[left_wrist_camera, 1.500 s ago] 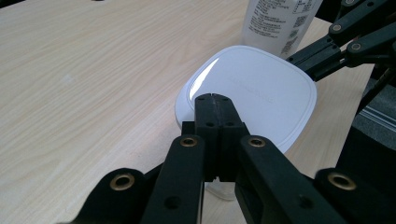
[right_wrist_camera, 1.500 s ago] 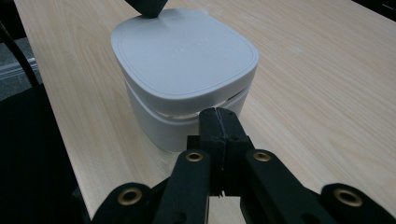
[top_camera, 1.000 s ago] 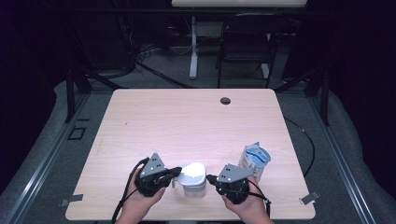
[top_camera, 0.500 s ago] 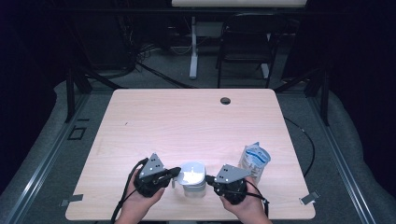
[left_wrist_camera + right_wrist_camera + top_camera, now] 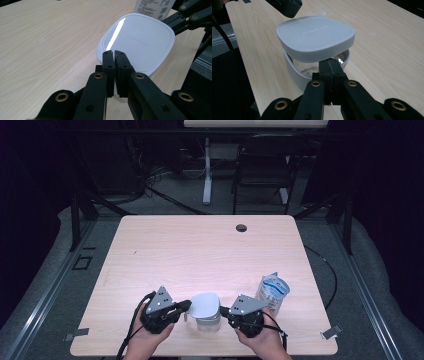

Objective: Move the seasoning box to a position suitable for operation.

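Left gripper (image 5: 114, 53): jaws nearly together, thin slit between pads, have just been opening slightly; tips at near edge of white lid (image 5: 136, 41), nothing seen clamped between them. Right gripper (image 5: 331, 65): jaws fully closed, tips at rim of container (image 5: 297, 75), grip on rim not discernible.

Progress: lid already lifted off, sits tilted above container, gap visible beneath; judged mid-removal, setting lid down remains.

Lid: rounded-square, glossy white, embossed lettering. Container: white shell, shiny inner. Both at near table (image 5: 175, 250) edge, between grippers. Bottle (image 5: 273, 291) just right.
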A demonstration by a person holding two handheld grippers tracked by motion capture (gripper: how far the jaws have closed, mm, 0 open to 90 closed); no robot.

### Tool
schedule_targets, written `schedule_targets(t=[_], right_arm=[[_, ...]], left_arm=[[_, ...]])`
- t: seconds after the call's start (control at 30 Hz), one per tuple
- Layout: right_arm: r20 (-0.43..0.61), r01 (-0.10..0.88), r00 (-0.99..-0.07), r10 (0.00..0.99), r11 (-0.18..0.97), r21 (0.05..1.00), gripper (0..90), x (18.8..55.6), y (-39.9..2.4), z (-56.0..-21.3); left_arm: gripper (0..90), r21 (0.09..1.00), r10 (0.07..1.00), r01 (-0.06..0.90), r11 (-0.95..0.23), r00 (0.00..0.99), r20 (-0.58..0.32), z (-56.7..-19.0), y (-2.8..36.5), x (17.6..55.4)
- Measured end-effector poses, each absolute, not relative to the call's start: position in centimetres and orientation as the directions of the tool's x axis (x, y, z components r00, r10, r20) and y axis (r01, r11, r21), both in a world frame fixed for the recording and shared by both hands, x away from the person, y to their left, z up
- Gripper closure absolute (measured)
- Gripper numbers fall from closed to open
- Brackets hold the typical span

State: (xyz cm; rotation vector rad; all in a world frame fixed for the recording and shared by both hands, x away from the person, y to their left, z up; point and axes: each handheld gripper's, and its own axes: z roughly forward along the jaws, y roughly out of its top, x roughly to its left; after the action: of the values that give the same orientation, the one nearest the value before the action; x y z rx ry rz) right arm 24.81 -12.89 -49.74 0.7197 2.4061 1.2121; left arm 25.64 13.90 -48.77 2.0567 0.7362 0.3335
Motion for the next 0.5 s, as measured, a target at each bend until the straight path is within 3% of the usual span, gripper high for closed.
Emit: schedule_targets(t=[0.5], right_arm=[[-0.086,0.271,-0.815,0.573,0.507,0.819,90.0,24.8,-12.8,-49.4]], left_arm=[[75.7,0.829,0.635,0.392,-0.399,0.77,-0.059,-49.3,15.1,25.5]])
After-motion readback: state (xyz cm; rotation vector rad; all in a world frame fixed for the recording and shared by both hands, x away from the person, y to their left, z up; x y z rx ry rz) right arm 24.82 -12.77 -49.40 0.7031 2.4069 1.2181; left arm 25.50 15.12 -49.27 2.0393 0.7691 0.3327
